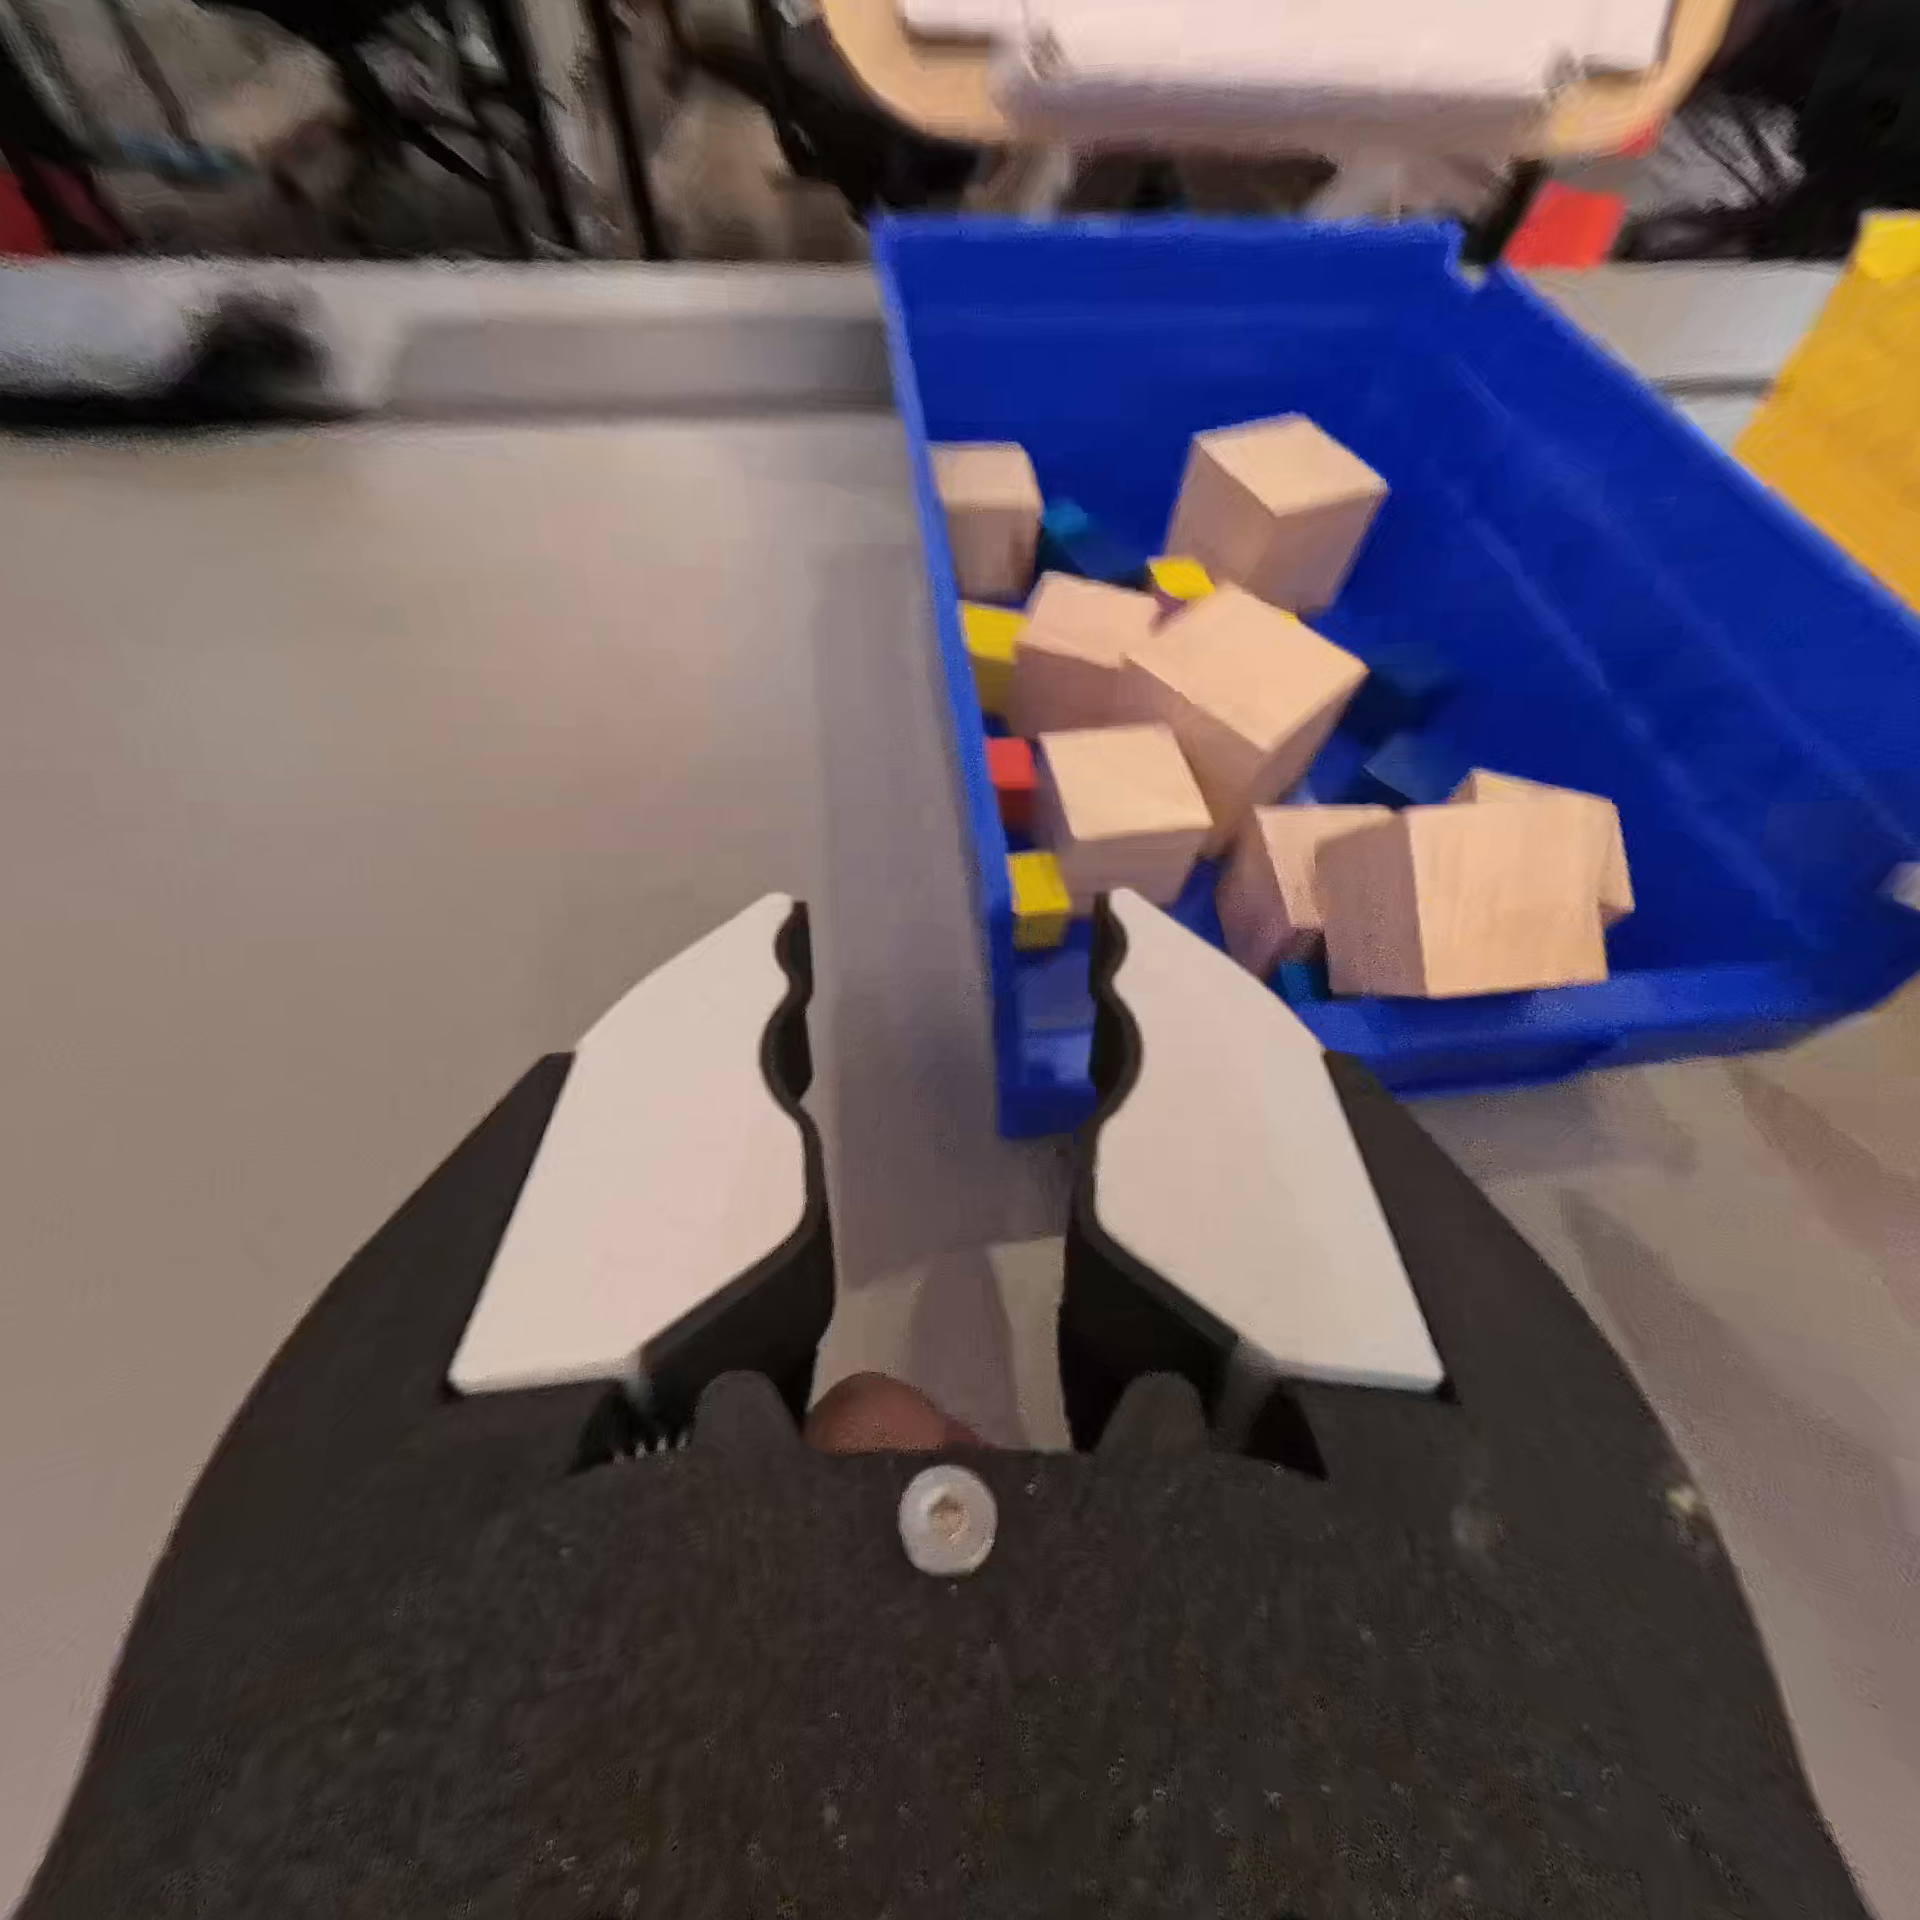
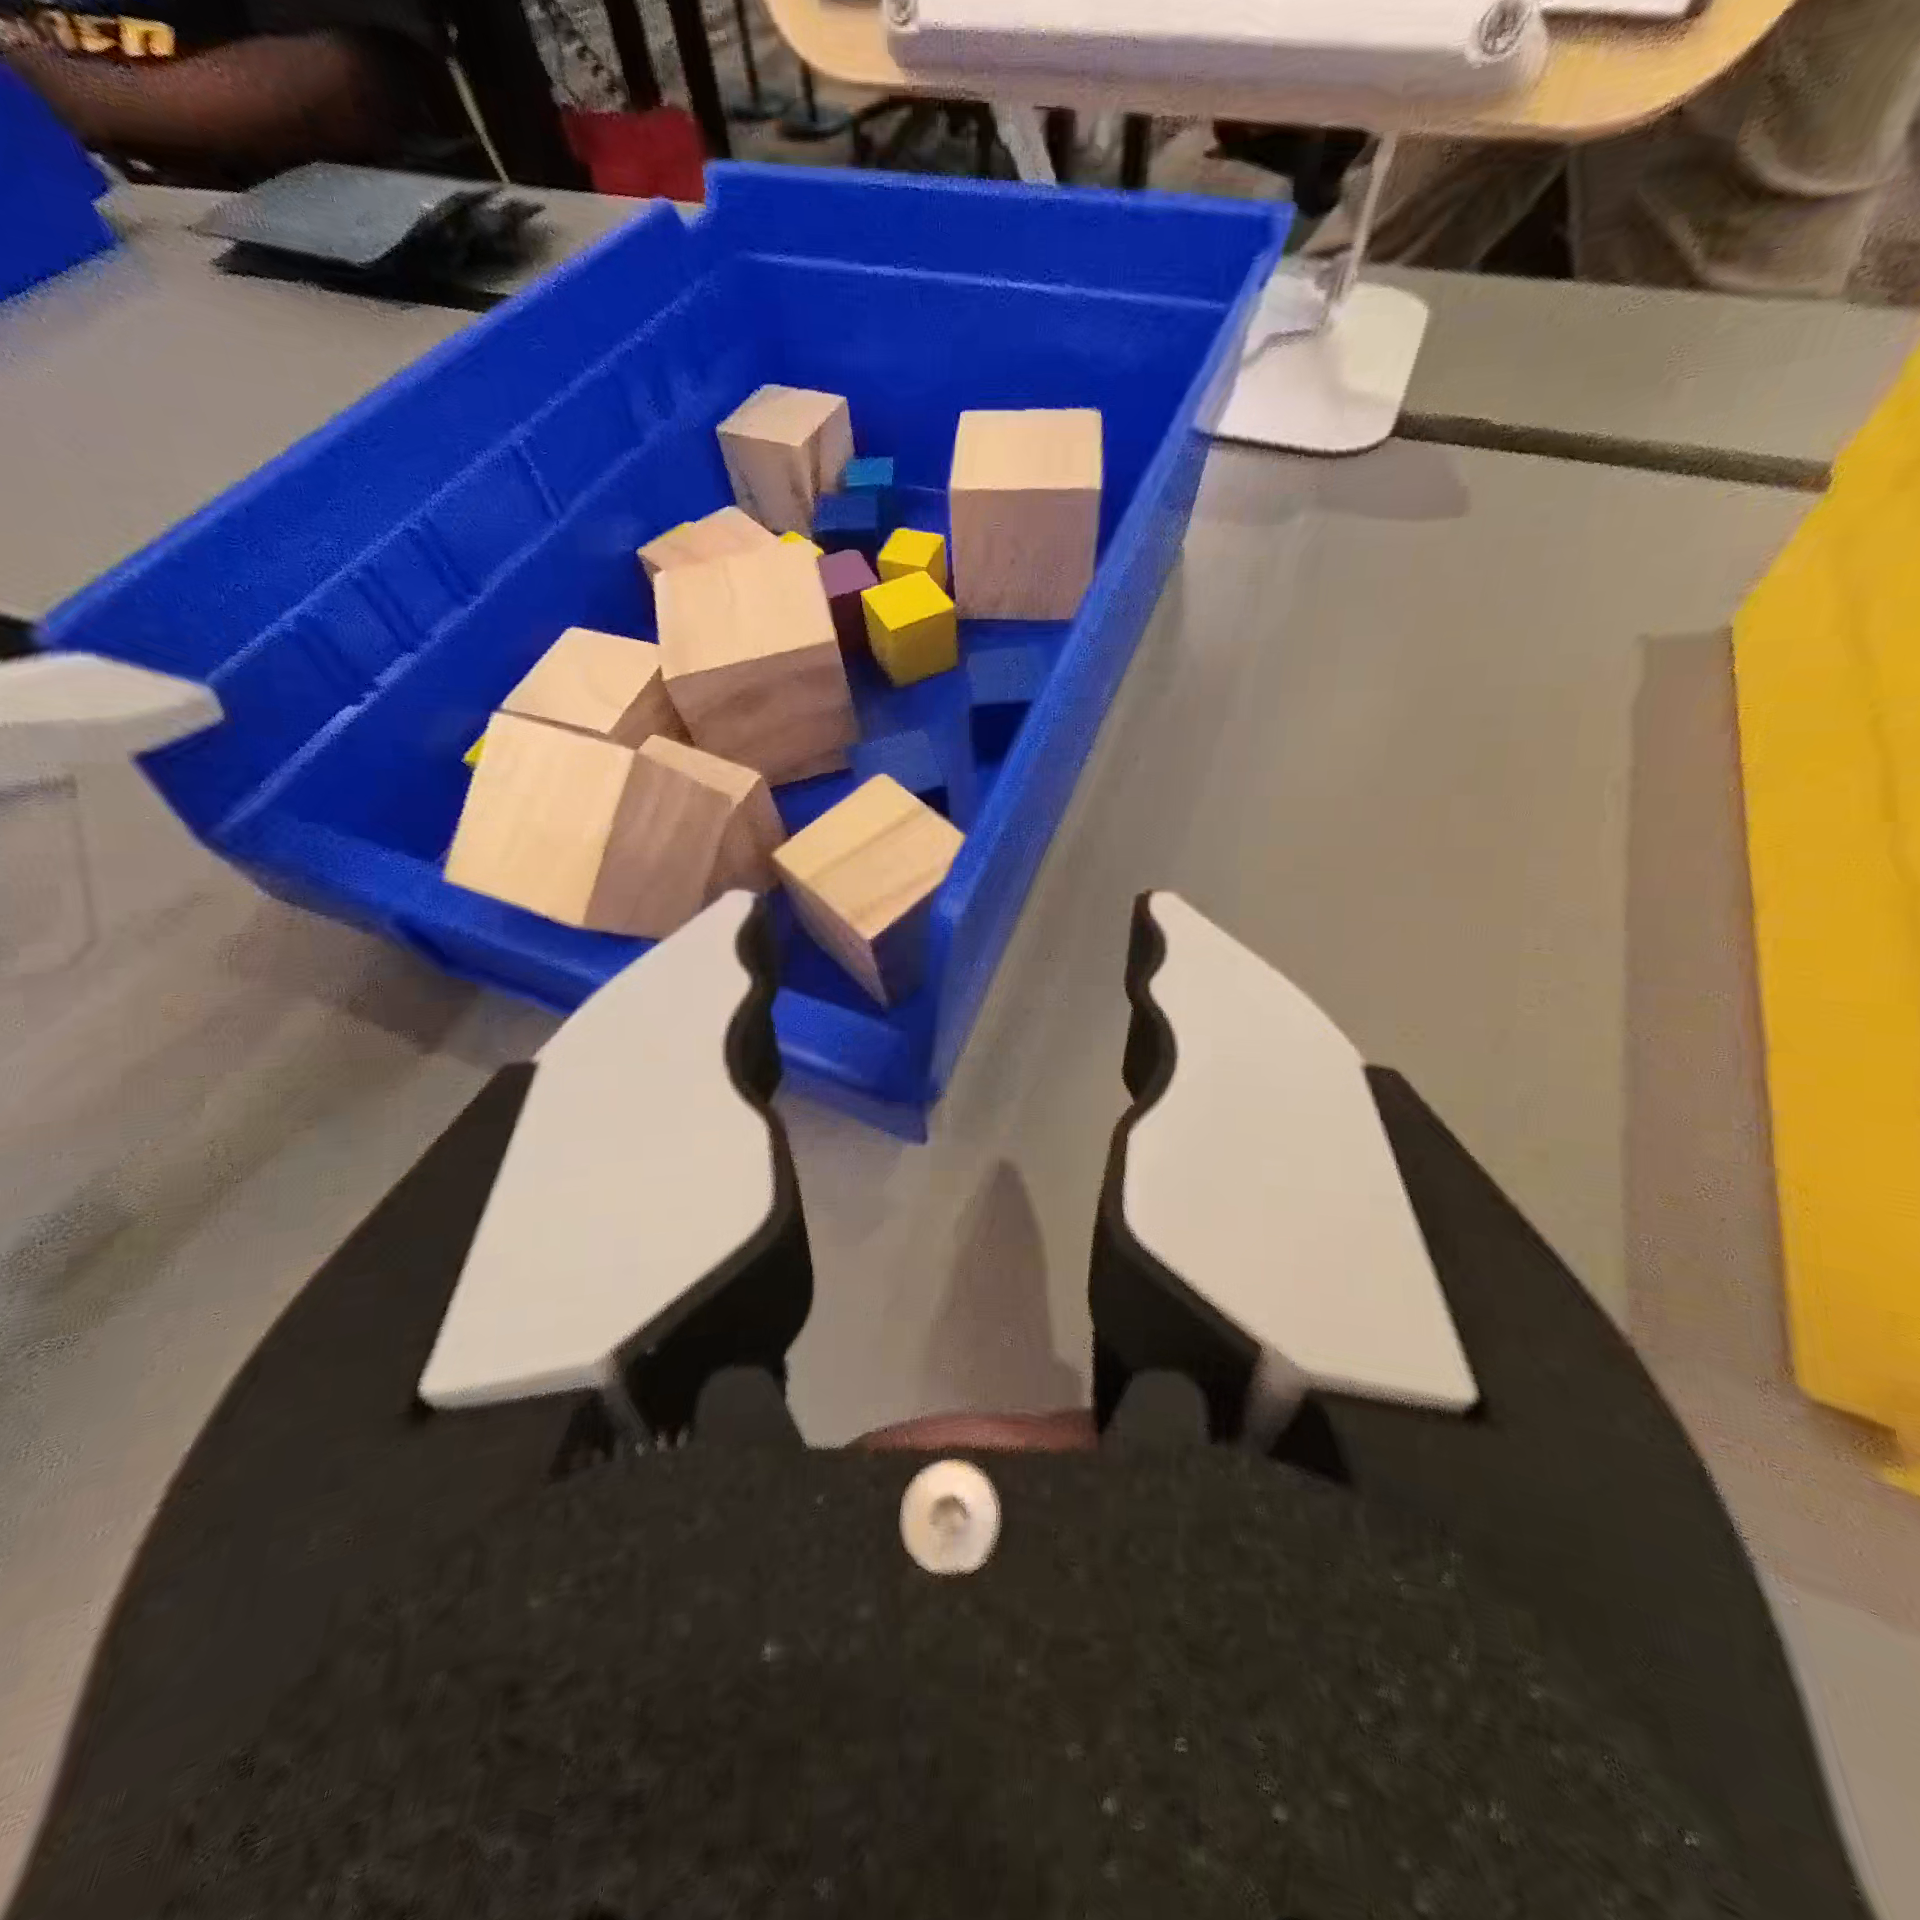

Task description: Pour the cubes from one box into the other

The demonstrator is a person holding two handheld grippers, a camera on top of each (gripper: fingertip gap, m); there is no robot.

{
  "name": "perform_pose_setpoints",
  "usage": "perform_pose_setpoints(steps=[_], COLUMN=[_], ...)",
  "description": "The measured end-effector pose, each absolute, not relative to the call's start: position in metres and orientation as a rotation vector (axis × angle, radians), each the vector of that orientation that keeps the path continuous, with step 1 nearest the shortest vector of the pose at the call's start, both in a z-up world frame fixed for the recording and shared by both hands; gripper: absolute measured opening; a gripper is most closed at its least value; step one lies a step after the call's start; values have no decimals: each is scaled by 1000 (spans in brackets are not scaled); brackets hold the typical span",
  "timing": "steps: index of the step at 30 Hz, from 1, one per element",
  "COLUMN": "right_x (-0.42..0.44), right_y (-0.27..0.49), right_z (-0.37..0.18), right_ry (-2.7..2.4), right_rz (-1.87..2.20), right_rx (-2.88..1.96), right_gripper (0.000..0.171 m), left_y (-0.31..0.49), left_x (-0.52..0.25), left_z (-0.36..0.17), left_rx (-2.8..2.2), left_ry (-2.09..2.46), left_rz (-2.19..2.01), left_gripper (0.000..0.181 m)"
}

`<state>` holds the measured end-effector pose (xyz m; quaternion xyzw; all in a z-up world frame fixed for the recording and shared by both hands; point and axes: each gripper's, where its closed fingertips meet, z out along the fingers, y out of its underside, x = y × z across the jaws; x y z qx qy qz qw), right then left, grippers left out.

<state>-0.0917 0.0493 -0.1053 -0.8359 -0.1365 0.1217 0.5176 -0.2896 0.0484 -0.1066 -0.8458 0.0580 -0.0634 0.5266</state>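
A blue box stands on the grey table and holds several wooden cubes and small coloured cubes. My left gripper is open, with the near end of the box's left wall between its fingers. In the right wrist view the same blue box shows its wooden cubes and a small yellow cube. My right gripper is open, astride the near end of the box's right wall. A yellow box lies to the right; it also shows in the left wrist view.
The left gripper's white finger shows at the box's near left corner. A white stand base sits behind the box, a dark pouch at the back left, and another blue thing at the far left edge.
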Motion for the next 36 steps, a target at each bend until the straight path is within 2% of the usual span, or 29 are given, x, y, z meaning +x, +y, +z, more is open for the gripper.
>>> perform_pose_setpoints(steps=[1,3,4,7,10,14,22,26,33,34,36], right_x=[-93,-91,-94,-86,-109,-180,-317,-349,-355,-354,-343], right_y=[56,67,69,73,71,71,80,75,72,66,54], right_z=[-111,-125,-133,-133,-118,-98,-101,-130,-126,-125,-115], right_ry=[-276,-187,-189,-175,-126,-150,-247,-255,-317,-360,-473], right_rz=[267,234,246,81,134,233,230,283,374,419,496], right_rx=[-2017,-2068,-2105,-2130,-2109,-2048,-2014,-2096,-2097,-2121,-2108], right_gripper=[60,25,11,3,3,3,4,8,12,12,26], left_y=[51,58,62,69,70,64,61,67,68,65,55], left_x=[-283,-276,-279,-278,-299,-370,-508,-539,-543,-539,-534], left_z=[-114,-121,-122,-120,-101,-75,-88,-112,-120,-119,-101], left_rx=[-2036,-2032,-2032,-2049,-1991,-1939,-1930,-1950,-1983,-1999,-1968], left_ry=[156,188,181,136,132,49,-117,-157,-171,-158,-153], left_rz=[-175,-139,-89,-152,-69,18,0,-56,-112,-126,-107], left_gripper=[45,25,7,3,3,3,2,3,5,15,44])
